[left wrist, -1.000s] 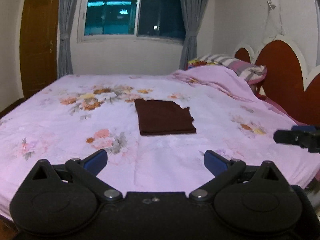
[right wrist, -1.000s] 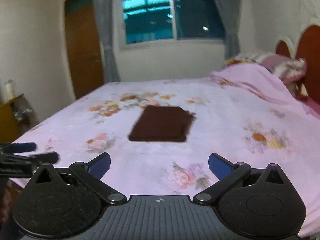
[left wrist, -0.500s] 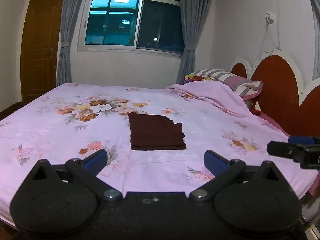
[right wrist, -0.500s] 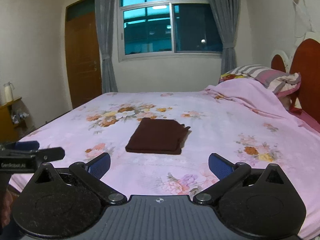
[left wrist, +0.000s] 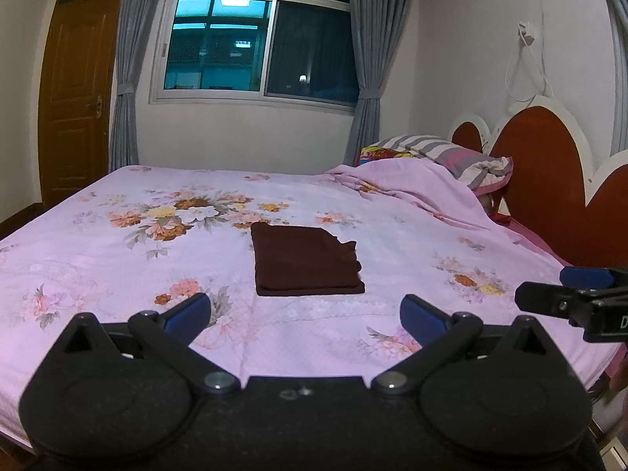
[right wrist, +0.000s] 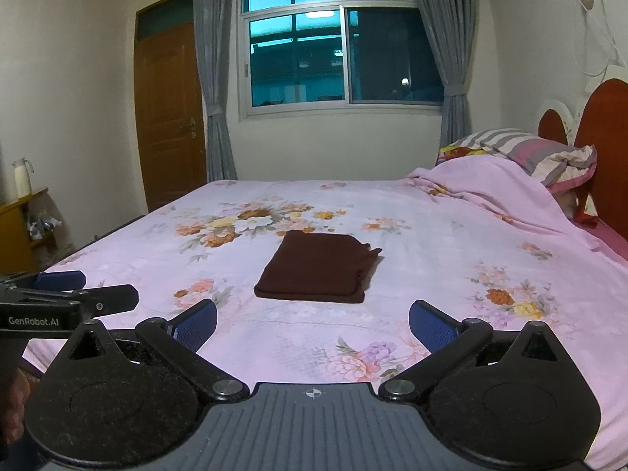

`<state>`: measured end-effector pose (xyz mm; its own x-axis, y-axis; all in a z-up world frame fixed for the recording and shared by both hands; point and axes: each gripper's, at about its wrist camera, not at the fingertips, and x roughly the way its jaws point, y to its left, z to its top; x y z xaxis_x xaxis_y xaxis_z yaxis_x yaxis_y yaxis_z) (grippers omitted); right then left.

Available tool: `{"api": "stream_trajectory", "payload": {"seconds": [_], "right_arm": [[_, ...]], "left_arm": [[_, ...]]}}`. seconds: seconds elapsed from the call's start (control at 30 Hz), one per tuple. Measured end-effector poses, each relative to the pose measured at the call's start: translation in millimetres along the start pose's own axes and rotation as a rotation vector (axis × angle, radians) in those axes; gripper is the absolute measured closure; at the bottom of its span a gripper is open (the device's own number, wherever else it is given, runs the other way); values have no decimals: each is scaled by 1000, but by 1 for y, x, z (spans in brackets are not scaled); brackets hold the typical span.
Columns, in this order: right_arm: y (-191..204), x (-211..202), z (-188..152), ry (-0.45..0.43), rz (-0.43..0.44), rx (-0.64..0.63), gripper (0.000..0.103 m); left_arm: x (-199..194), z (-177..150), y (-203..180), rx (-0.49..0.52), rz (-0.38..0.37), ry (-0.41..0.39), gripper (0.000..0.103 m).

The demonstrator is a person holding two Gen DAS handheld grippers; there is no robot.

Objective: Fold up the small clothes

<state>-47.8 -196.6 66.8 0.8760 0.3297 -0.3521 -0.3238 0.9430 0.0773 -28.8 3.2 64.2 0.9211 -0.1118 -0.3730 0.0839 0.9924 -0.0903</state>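
Nearest the cameras, the left gripper (left wrist: 304,308) and the right gripper (right wrist: 312,316) both hang with jaws spread wide and empty, short of the dark brown garment (left wrist: 304,263), over the near part of the floral bedsheet (left wrist: 117,259). The garment lies flat on the sheet, already a compact rectangle, though its far right corner looks ruffled. The fold appears finished; a good close would be leaving it untouched, or lightly pinching that loose corner flat without dragging the layers. Beyond the garment sit a striped pillow (right wrist: 541,153) and the window (right wrist: 341,55).
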Motion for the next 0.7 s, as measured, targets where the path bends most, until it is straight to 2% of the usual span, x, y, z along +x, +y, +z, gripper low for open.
{"api": "stream_trajectory", "payload": {"seconds": [0.7], "right_arm": [[1, -1, 2, -10, -10, 4, 0]], "left_arm": [[-4, 2, -1, 2, -7, -6, 0]]}}
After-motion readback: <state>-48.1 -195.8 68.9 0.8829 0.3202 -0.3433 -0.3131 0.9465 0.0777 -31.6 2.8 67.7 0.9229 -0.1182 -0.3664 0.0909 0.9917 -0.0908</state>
